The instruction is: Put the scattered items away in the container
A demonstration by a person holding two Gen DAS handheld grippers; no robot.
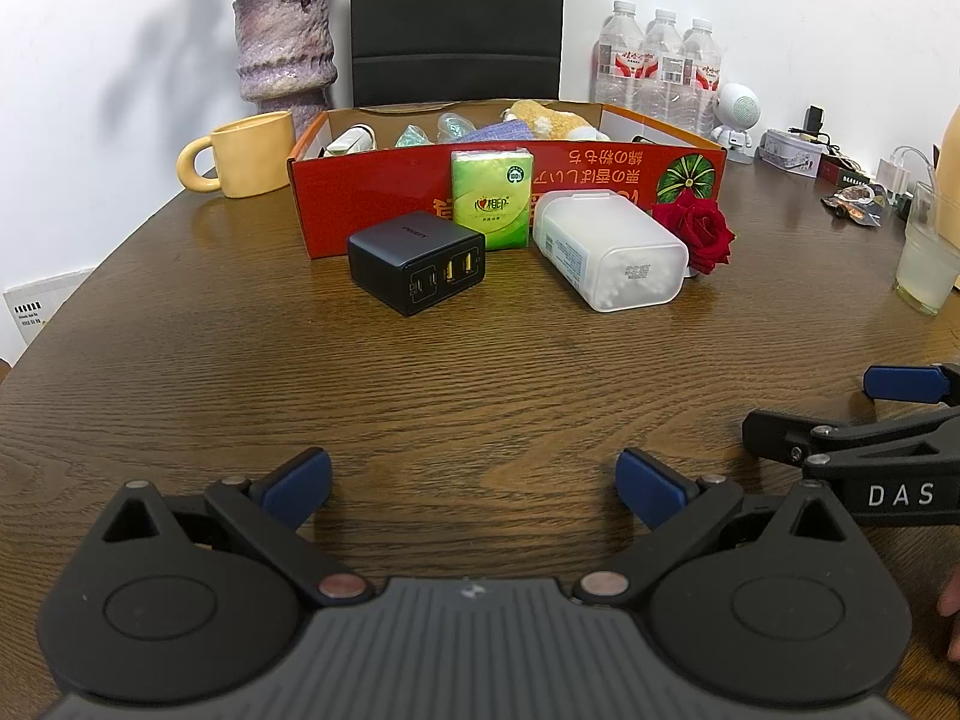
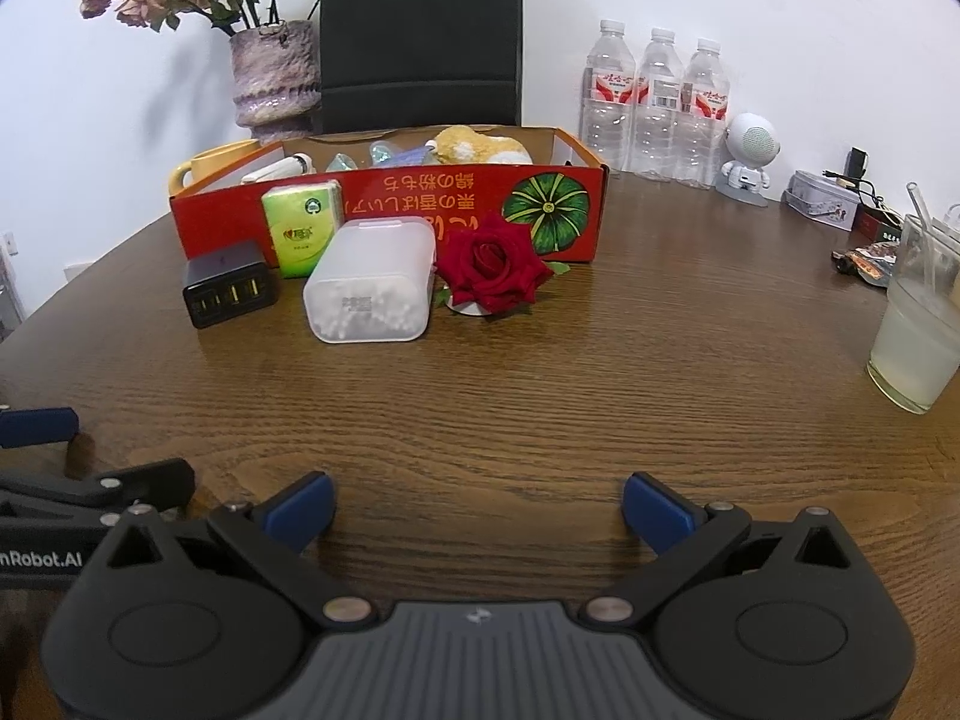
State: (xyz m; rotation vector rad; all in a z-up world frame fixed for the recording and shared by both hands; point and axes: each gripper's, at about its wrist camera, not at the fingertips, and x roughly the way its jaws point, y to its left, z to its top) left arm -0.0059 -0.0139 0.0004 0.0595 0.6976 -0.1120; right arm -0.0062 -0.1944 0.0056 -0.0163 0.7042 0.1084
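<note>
A red cardboard box (image 1: 384, 192) (image 2: 384, 204) stands at the far side of the wooden table and holds several items. In front of it lie a black charger (image 1: 414, 261) (image 2: 228, 291), a green tissue pack (image 1: 492, 198) (image 2: 300, 234) leaning on the box, a white cotton-swab case (image 1: 606, 249) (image 2: 372, 288) and a red rose (image 1: 696, 231) (image 2: 492, 267). My left gripper (image 1: 474, 489) is open and empty, well short of the items. My right gripper (image 2: 477, 507) is open and empty too, beside the left one; its fingers (image 1: 906, 384) show at the right edge of the left wrist view.
A yellow mug (image 1: 246, 153) and a purple vase (image 1: 285, 48) stand left of the box. Water bottles (image 2: 654, 108), a small white robot figure (image 2: 747, 159), a tin (image 2: 822, 201) and a glass of pale drink (image 2: 918, 336) stand to the right. A black chair (image 1: 456, 18) is behind.
</note>
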